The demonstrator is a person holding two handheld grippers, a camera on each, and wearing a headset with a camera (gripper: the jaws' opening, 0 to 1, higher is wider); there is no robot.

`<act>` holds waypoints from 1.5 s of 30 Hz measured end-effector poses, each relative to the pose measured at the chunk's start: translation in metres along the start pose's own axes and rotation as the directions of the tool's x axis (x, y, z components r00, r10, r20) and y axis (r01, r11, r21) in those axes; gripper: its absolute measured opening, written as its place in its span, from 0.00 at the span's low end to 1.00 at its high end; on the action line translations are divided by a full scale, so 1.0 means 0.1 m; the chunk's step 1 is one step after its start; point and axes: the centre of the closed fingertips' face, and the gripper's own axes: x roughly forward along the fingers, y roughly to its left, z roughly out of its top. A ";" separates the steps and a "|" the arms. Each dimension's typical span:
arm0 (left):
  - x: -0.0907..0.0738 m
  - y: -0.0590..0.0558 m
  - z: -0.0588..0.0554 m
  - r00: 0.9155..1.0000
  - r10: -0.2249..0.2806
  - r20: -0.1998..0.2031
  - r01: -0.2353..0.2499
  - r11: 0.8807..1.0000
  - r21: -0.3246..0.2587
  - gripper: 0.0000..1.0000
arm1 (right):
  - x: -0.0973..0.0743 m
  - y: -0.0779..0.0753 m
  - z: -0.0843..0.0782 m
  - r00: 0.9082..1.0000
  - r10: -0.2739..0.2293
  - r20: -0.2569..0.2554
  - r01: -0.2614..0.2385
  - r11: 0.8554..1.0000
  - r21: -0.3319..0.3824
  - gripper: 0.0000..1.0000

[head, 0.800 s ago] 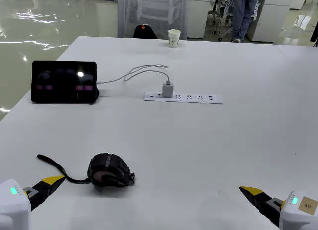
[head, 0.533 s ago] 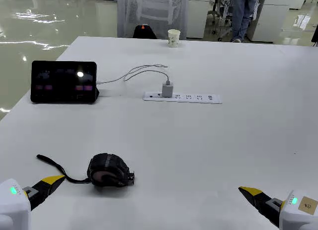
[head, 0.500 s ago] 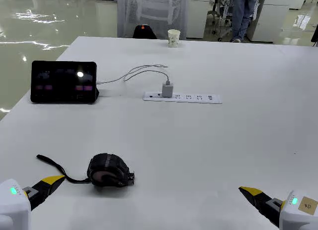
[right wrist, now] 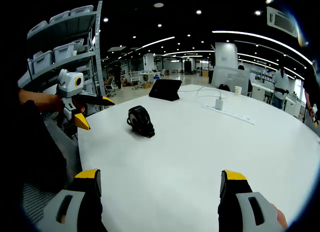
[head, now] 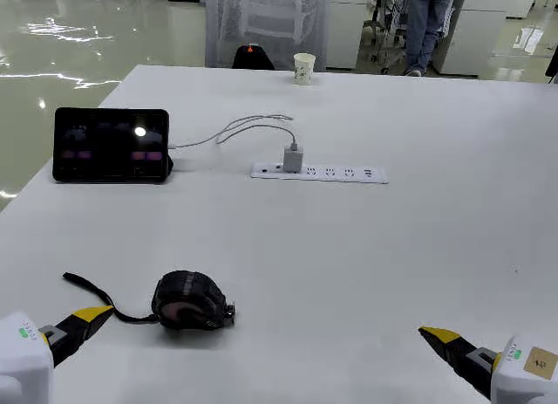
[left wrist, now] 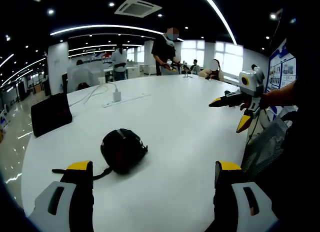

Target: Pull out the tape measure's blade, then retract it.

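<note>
A: Whereabouts of the tape measure (head: 190, 301)?

B: Lying on the white table (head: 349, 247), near the front edge, left of middle, with its black strap (head: 87, 289) trailing off to the left.

A: And the jaws?

B: Spread wide on both, clamped on nothing. Left gripper (left wrist: 153, 167) close by the strap, pointed at the case. Right gripper (right wrist: 160, 175) well apart, off to the right (low over bare tabletop).

A: Further back?

B: Dark tablet (head: 111, 144) and a power strip (head: 320, 171).
</note>
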 end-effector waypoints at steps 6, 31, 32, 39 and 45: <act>0.00 0.02 0.01 1.000 -0.002 -0.004 0.002 1.000 0.005 0.99 | 0.01 -0.01 -0.01 1.000 0.008 -0.010 -0.008 1.000 -0.005 0.99; 0.02 0.20 0.06 0.999 -0.018 -0.035 0.019 0.999 0.034 0.99 | 0.11 -0.14 0.00 0.994 0.074 -0.078 -0.079 0.995 -0.057 0.98; 0.03 0.21 0.07 0.999 -0.022 -0.037 0.023 0.999 0.034 0.99 | 0.12 -0.15 0.00 0.994 0.078 -0.080 -0.083 0.995 -0.061 0.98; 0.08 0.27 0.06 0.998 -0.039 -0.055 0.042 0.998 0.054 0.99 | 0.18 -0.19 0.01 0.990 0.101 -0.101 -0.110 0.991 -0.082 0.98; 0.12 0.33 0.07 0.997 -0.050 -0.065 0.055 0.996 0.068 0.99 | 0.24 -0.22 0.01 0.985 0.124 -0.121 -0.136 0.986 -0.100 0.97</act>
